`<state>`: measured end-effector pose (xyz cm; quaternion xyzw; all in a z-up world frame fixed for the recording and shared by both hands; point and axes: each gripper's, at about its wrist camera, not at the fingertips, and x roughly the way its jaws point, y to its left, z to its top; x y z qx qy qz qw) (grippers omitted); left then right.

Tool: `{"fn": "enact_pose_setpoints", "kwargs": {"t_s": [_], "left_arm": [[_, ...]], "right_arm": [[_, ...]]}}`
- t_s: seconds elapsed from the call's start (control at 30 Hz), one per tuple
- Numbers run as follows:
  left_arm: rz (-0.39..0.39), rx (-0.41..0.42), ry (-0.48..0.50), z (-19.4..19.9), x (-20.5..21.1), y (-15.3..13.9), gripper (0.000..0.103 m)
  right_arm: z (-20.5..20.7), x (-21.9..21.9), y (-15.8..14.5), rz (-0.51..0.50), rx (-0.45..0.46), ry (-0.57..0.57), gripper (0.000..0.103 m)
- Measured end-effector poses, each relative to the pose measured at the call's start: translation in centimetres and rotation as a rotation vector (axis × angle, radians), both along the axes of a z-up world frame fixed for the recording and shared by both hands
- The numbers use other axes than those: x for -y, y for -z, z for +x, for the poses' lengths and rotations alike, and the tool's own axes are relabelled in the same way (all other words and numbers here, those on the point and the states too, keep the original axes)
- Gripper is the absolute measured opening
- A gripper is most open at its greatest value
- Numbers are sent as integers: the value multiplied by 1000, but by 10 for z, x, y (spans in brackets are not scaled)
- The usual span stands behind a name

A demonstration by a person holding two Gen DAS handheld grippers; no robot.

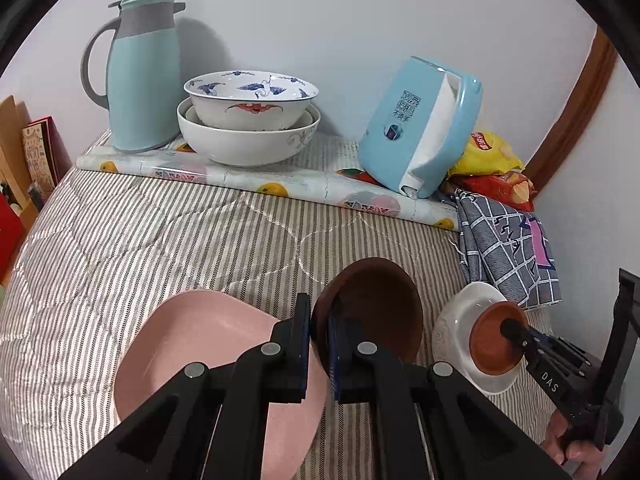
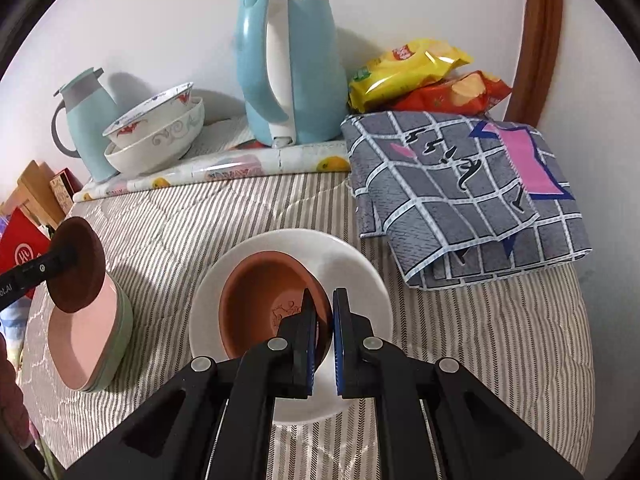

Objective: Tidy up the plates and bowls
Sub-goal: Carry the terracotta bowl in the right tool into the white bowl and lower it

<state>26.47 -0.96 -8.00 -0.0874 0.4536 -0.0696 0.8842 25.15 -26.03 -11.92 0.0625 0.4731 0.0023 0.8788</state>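
Red box (image 2: 22,254): at the far left edge we see a white round logo on it; we cannot read the characters.
Thermos jug (image 1: 140,76): mint with a grey collar, upright on the fruit-printed mat (image 1: 280,184) by the wall; we find no writing on it.
Stacked bowls (image 1: 250,120): a crane-painted bowl nests in a white bowl, just right of the jug.
Pink plate (image 1: 192,344): it lies on the striped quilt (image 1: 140,232); in the right wrist view it tops a green plate (image 2: 124,320).
Left gripper (image 1: 318,344): our jaws pinch the rim of the dark brown bowl (image 1: 380,304), tilted on edge, above the pink plate's right side.
Left gripper lettering: in the right wrist view we read only "ot.AI" on its arm.
Kettle (image 1: 416,128): pale blue and white, on the mat; its side shows Chinese print that we cannot make out.
White plate (image 2: 360,272): it rests on the quilt, right of the pink plate.
Right gripper (image 2: 324,320): our jaws clamp the near rim of the terracotta saucer (image 2: 260,292), which sits tilted in the white plate; a faint stamp inside is unreadable.
Right gripper lettering: in the left wrist view we read "DAS".
Chip bags (image 2: 408,68): yellow over red, each with a red logo, too small to read.
Checked cloth (image 2: 460,192): folded, grey with a pink patch, below the bags.
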Motion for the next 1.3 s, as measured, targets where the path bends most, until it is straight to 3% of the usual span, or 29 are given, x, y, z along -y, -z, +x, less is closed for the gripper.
{"fn": "enact_pose_setpoints", "kwargs": {"t_s": [0.7, 1.3], "left_arm": [[-14, -28, -3, 16, -4, 19, 8], [-21, -32, 5, 16, -1, 18, 8]], "right_arm": [[21, -2, 33, -2, -107, -16, 8], [30, -10, 39, -115, -168, -65, 12]]}}
